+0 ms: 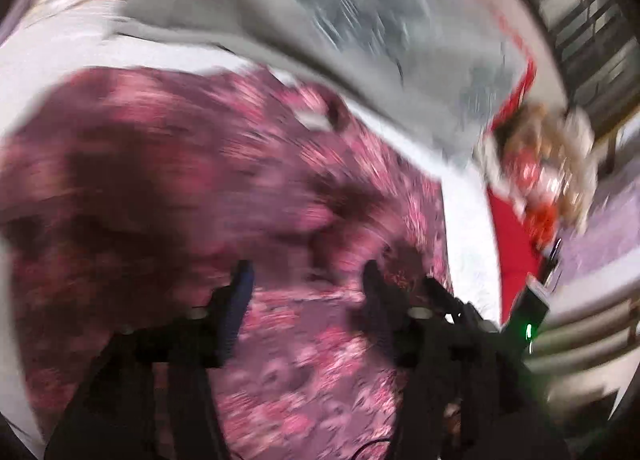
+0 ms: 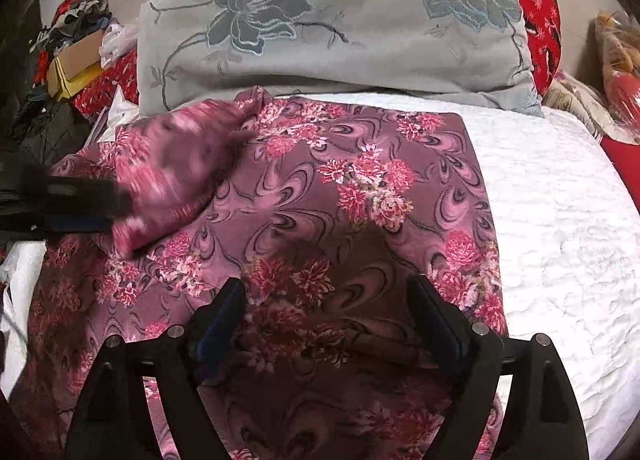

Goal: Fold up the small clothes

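A purple-pink flowered garment (image 2: 320, 195) lies spread on a white quilted bedspread (image 2: 560, 219). My right gripper (image 2: 328, 296) is open just above the garment's near part, with nothing between its fingers. My left gripper (image 2: 108, 203) shows at the left edge of the right wrist view, blurred, by a lifted fold of the garment (image 2: 176, 163). In the left wrist view the left gripper (image 1: 308, 272) has its fingers apart over the blurred garment (image 1: 200, 179), and the fold is not seen between them.
A grey pillow with embroidered flowers (image 2: 332, 19) lies behind the garment. Red patterned fabric (image 2: 540, 11) and a plastic bag (image 2: 620, 59) sit at the right. Cardboard and clutter (image 2: 76, 55) lie at the left. The grey pillow (image 1: 320, 7) also shows in the left wrist view.
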The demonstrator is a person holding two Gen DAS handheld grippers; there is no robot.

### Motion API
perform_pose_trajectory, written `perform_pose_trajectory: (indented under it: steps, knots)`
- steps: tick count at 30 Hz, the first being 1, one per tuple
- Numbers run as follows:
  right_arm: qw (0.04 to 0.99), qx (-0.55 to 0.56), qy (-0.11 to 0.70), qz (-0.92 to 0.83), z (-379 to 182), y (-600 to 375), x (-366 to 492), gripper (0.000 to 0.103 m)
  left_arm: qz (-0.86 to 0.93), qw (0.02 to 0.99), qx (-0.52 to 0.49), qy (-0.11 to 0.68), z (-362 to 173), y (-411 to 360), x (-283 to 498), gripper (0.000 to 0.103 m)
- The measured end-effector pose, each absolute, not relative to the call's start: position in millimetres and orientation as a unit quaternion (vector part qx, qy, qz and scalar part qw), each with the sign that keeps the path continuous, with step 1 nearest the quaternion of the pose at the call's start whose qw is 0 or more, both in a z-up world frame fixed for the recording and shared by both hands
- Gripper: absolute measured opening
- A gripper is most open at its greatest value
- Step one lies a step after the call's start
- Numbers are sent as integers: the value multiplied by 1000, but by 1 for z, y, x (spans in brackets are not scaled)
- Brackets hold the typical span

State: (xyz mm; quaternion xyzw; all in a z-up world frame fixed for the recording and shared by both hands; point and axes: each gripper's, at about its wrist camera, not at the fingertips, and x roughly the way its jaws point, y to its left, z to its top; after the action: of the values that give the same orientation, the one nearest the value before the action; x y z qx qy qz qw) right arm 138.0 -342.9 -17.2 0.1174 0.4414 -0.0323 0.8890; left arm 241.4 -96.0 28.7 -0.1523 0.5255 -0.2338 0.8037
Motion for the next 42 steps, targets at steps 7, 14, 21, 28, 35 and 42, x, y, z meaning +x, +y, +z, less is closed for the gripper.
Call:
perform_pose_trajectory:
  steps: [7,14,21,28,35,42]
  knots:
    - [878,260,403,15,16,-341,171,87,-158,770,-292,545,-8,6,254,63]
    - [795,458,397,23,-15,-351,175,88,-161,752,-351,535,-15,34,256,63]
    - [816,432,383,20,2,-336,168,90,-164,750,-415,488,-6,53,256,63]
    - [834,336,438,13,2,-310,200,16,-133,713,-489,485,-22,67,264,63]
    - [875,322,362,-14,39,-379,171,11,-145,700,-495,494,-31,63,261,63]
    - [841,337,421,-41,3,-402,161,11,-115,715,-451,521,-41,35,267,38]
